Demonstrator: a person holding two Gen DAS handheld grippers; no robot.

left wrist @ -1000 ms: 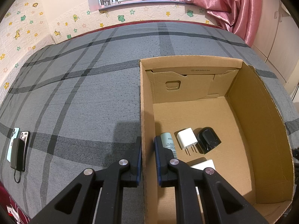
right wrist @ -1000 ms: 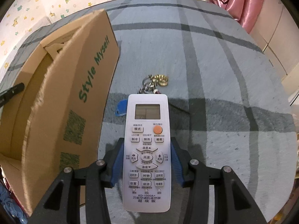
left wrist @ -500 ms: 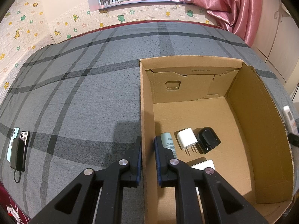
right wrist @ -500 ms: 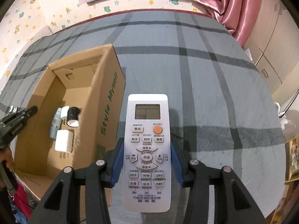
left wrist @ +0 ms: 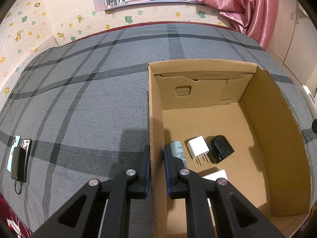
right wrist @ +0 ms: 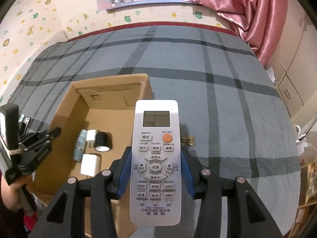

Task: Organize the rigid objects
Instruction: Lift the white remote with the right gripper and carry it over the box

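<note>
My right gripper (right wrist: pixel 155 170) is shut on a white air-conditioner remote (right wrist: pixel 155 158) and holds it high above the right wall of the open cardboard box (right wrist: pixel 111 83). My left gripper (left wrist: pixel 156 158) is shut on the box's left wall (left wrist: pixel 153 119); it also shows in the right wrist view (right wrist: pixel 57 130). Inside the box lie a pale green tube (left wrist: pixel 178 150), a white plug charger (left wrist: pixel 198 147), a black charger (left wrist: pixel 221 148) and a white block (left wrist: pixel 216 174). The remote's tip shows at the far right edge (left wrist: pixel 309 99).
The box stands on a bed with a grey plaid cover (left wrist: pixel 89 99). Two phones and a black power bank (left wrist: pixel 18 158) lie at the bed's left. A gold keyring (right wrist: pixel 188 139) lies right of the box. Pink curtain (left wrist: pixel 243 6) and cabinets stand at the right.
My right gripper has risen with the remote and swung left over the box's right wall, so more of the box's inside shows. The left gripper has not moved.
</note>
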